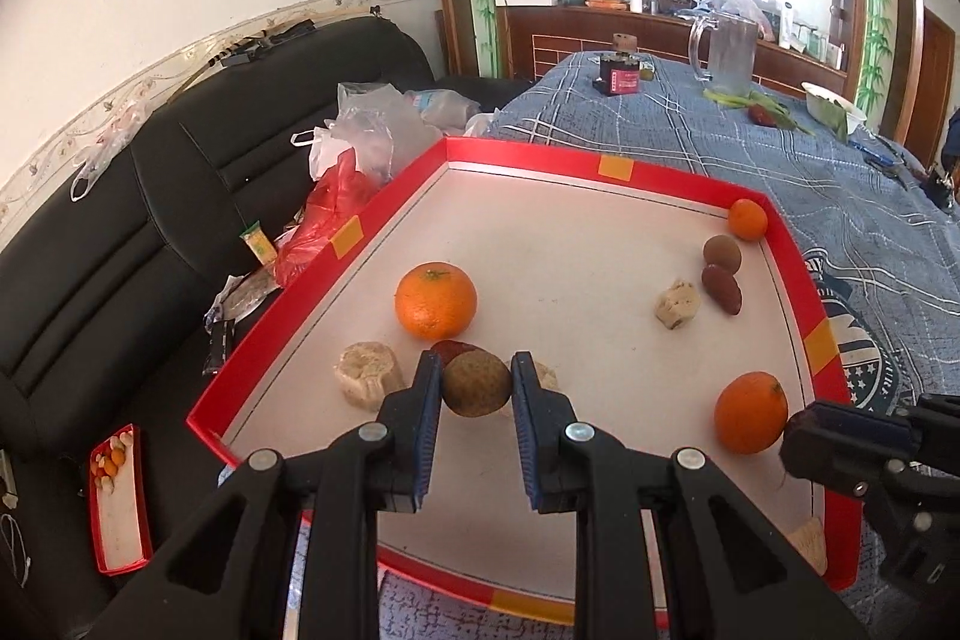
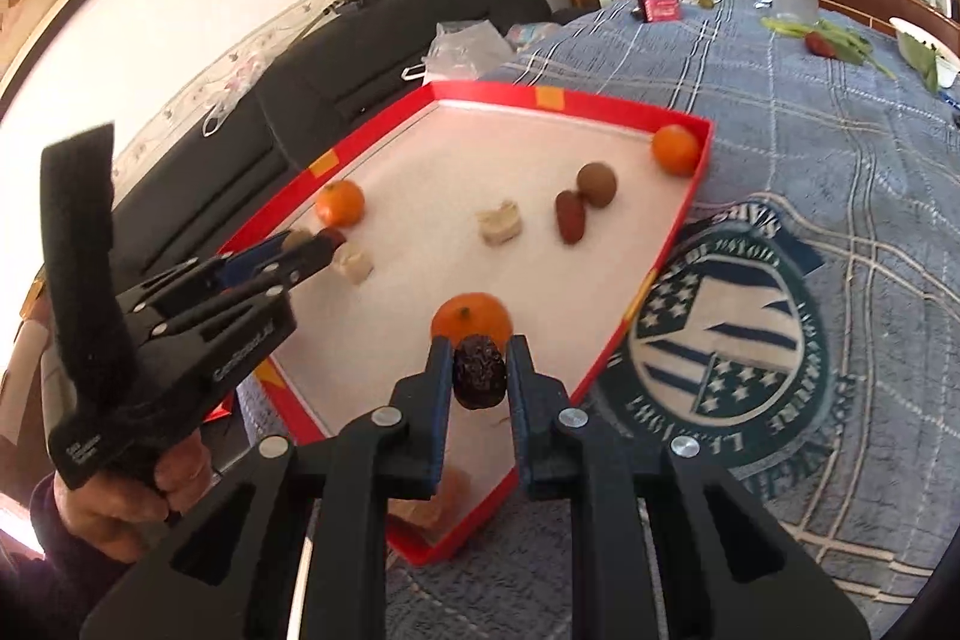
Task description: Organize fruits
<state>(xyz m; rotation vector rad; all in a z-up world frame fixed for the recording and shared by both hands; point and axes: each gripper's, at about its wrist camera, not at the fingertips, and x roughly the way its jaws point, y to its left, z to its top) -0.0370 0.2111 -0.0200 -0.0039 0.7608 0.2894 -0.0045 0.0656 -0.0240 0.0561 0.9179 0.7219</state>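
Brown round fruit: I hold it (image 1: 477, 383) between the pads of my left claw (image 1: 476, 381), both pads touching its sides.
Dark wrinkled fruit: my right claw (image 2: 480, 370) is closed on it (image 2: 479, 379), low over the tray's near edge.
Left claw surroundings: a big orange (image 1: 435, 301) sits just beyond the tips and to the left; a pale cut chunk (image 1: 366, 373) lies just left of my left finger; a reddish fruit is half hidden behind the brown one.
Right claw surroundings: an orange (image 2: 473, 319) lies right behind the dark fruit, just past my fingertips.
Farther fruits: beyond the right claw are a pale chunk (image 2: 499, 222), a red oblong fruit (image 2: 570, 217) touching a brown round one (image 2: 597, 184), and a small orange (image 2: 676, 149) in the far right corner.
Tray: red-rimmed with a white floor (image 1: 618, 169); all the fruit is inside it.
Surface: a blue plaid cloth (image 2: 810, 148) covers it, with a glass pitcher (image 1: 729, 52) well beyond the tray.
Left of the tray: a black sofa (image 1: 120, 220) with plastic bags.
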